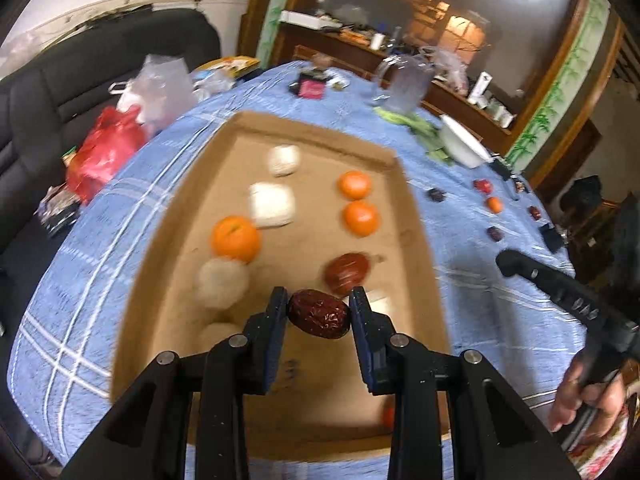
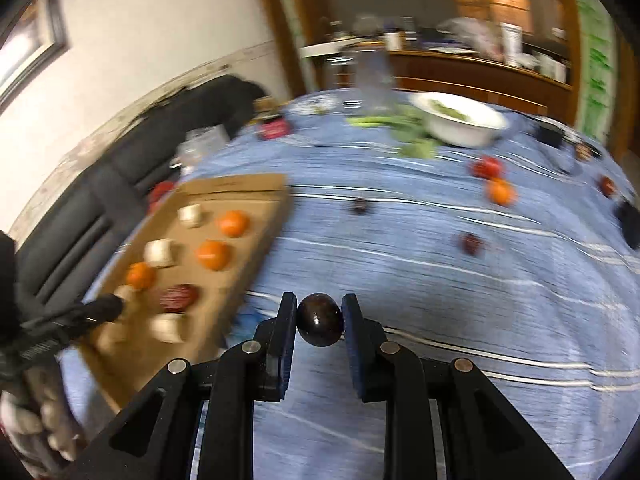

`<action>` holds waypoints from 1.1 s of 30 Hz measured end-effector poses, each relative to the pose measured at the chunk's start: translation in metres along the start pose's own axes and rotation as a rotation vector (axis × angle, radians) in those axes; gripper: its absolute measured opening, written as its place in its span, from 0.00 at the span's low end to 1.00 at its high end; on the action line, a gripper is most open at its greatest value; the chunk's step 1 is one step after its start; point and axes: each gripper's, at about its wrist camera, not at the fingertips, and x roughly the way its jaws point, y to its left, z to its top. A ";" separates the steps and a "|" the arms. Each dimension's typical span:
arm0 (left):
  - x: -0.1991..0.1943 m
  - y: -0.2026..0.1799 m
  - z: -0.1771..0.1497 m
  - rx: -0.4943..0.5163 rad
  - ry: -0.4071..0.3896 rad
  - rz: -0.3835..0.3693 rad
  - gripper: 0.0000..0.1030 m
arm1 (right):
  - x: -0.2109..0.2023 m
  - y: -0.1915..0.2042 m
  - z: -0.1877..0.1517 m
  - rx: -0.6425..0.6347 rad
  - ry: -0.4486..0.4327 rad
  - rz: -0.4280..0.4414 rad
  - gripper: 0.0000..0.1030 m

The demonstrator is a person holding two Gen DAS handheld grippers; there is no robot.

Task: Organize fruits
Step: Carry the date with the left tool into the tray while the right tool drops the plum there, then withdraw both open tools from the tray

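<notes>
A shallow cardboard tray (image 1: 416, 216) lies on the blue checked tablecloth (image 1: 120, 208); it also shows in the right wrist view (image 2: 240, 182). In it lie three oranges (image 1: 235, 239), several white pieces (image 1: 272, 205) and a red jujube (image 1: 346, 273). My left gripper (image 1: 319, 312) is shut on a wrinkled dark red jujube (image 1: 319, 319) above the tray's near part. My right gripper (image 2: 319, 318) is shut on a smooth dark jujube (image 2: 320, 319) above the cloth, right of the tray. Loose fruits lie on the cloth: an orange (image 2: 500, 192), a red fruit (image 2: 487, 167), dark jujubes (image 2: 471, 243).
A white bowl (image 2: 460, 120) with greens, loose green leaves (image 2: 400, 124) and a clear jug (image 1: 404, 80) stand at the far side. Red and white plastic bags (image 1: 108, 148) lie left of the tray by a black sofa (image 1: 60, 80). A cluttered wooden sideboard (image 1: 360, 46) is behind.
</notes>
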 end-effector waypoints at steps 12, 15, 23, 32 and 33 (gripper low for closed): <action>0.010 0.014 -0.010 0.019 0.019 0.005 0.30 | 0.089 0.112 0.026 -0.153 0.166 0.144 0.25; 0.014 0.017 -0.011 0.004 0.029 -0.004 0.30 | 0.103 0.116 0.028 -0.172 0.188 0.135 0.25; 0.017 0.019 -0.009 -0.019 0.033 -0.013 0.30 | 0.132 0.121 0.029 -0.186 0.249 0.124 0.25; 0.014 0.021 -0.009 -0.048 0.035 -0.041 0.47 | 0.128 0.118 0.032 -0.171 0.224 0.116 0.35; 0.013 0.021 -0.009 -0.052 0.036 -0.047 0.48 | 0.126 0.117 0.032 -0.168 0.219 0.116 0.35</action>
